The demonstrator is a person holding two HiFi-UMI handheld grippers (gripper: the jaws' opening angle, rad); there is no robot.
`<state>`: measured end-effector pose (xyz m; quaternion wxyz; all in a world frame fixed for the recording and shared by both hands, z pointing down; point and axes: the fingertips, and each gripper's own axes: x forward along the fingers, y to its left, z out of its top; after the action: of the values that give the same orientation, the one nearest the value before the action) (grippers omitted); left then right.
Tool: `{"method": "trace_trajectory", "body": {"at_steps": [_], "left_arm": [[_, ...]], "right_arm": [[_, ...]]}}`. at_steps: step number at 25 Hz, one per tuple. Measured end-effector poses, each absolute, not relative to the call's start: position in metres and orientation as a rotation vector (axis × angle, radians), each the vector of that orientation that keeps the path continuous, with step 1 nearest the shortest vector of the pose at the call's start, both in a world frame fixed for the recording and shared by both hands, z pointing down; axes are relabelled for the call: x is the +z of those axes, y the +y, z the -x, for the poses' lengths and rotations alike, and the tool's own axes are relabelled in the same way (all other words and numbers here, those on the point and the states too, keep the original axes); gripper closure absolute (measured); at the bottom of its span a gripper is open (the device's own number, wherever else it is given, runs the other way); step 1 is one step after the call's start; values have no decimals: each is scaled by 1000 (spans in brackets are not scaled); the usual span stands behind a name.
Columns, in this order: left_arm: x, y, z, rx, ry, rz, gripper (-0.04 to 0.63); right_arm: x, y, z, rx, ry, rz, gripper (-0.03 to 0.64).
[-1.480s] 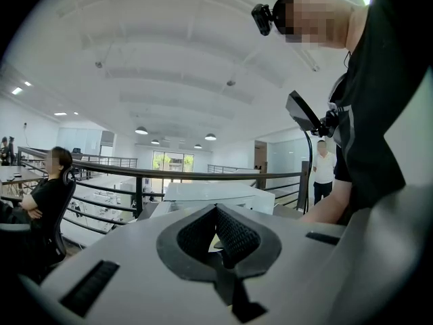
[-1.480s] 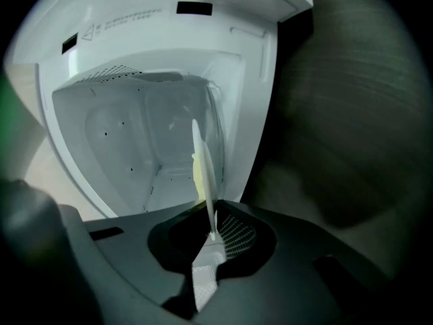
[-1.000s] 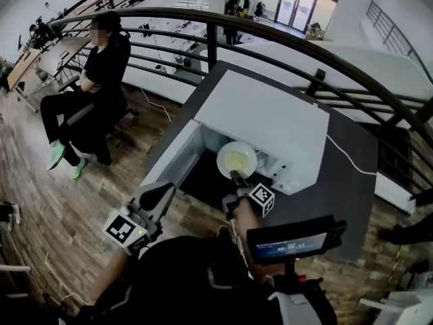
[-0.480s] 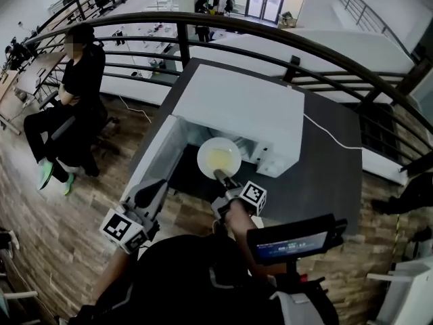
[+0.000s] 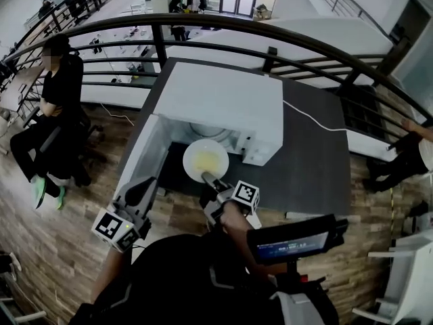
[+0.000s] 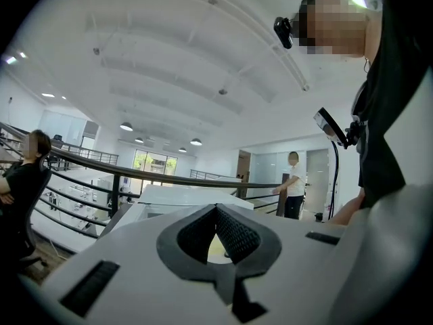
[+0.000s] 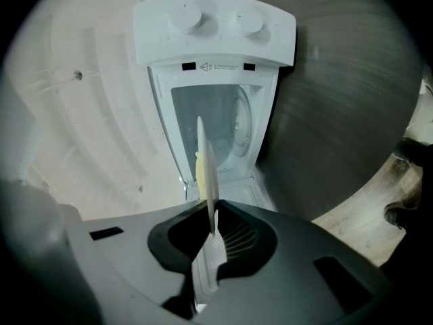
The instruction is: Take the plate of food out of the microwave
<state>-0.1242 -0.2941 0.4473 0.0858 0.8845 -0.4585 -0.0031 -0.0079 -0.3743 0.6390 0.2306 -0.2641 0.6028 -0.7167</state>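
Note:
The white microwave (image 5: 216,97) stands on a dark table (image 5: 311,161) with its door (image 5: 142,158) swung open to the left. A white plate (image 5: 205,159) of yellow food hangs just in front of the open cavity. My right gripper (image 5: 205,179) is shut on its near rim. In the right gripper view the plate (image 7: 203,161) shows edge-on, pinched in the right gripper (image 7: 214,229), with the microwave (image 7: 216,26) and its two knobs beyond. My left gripper (image 5: 150,181) is held near the door's front, shut and holding nothing. Its jaw tips meet in the left gripper (image 6: 216,212) view.
A curved black railing (image 5: 270,32) runs behind the table. A person (image 5: 54,107) sits at the left, and another person (image 6: 294,191) stands at the right. A white cable (image 5: 318,124) lies on the table to the right of the microwave.
The right gripper has drawn the plate out of the microwave's mouth toward me and lifted it a little. The left gripper has barely moved.

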Motion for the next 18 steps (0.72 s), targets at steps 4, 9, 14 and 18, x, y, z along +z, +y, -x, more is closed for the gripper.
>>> {"method": "trace_trajectory", "body": {"at_steps": [4, 9, 14, 18], "left_arm": [[449, -295, 119, -14, -1329, -2656, 591], [450, -301, 116, -21, -1295, -2670, 591], [450, -303, 113, -32, -1263, -2689, 591], [455, -303, 111, -17, -1245, -2679, 591]], "right_arm": [[624, -367, 6, -1947, 1656, 694, 597], [606, -364, 5, -1912, 1657, 669, 597], [602, -361, 2, -1889, 1659, 676, 597], [602, -358, -2, -1879, 1665, 695, 597]]}}
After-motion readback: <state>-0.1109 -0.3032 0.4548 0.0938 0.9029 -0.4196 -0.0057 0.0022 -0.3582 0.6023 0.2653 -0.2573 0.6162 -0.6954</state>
